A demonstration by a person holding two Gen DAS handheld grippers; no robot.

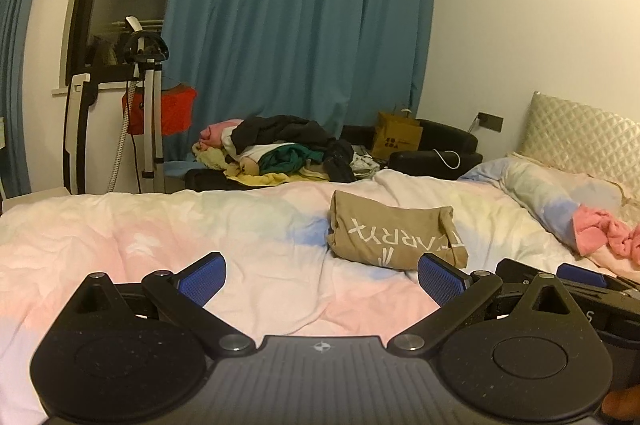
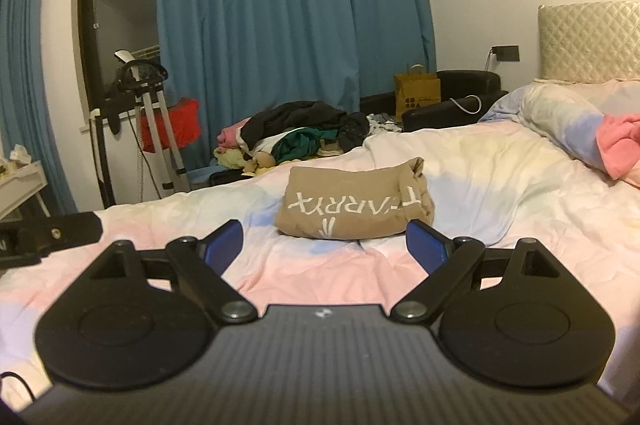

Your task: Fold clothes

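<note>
A tan folded garment (image 1: 394, 235) with white lettering lies on the pastel bedspread (image 1: 160, 237); it also shows in the right wrist view (image 2: 354, 207). My left gripper (image 1: 322, 279) is open and empty, hovering just short of the garment and a little to its left. My right gripper (image 2: 324, 247) is open and empty, directly in front of the garment's near edge. The right gripper's body (image 1: 576, 285) shows at the right of the left wrist view. A pile of unfolded clothes (image 1: 280, 151) lies beyond the bed's far edge.
A pink cloth (image 2: 618, 141) lies by the rolled duvet (image 1: 560, 193) near the quilted headboard (image 2: 592, 41). A garment steamer stand (image 1: 144, 105), blue curtains (image 2: 288, 5), a paper bag (image 2: 418, 91) and black seating (image 1: 436, 149) stand beyond the bed.
</note>
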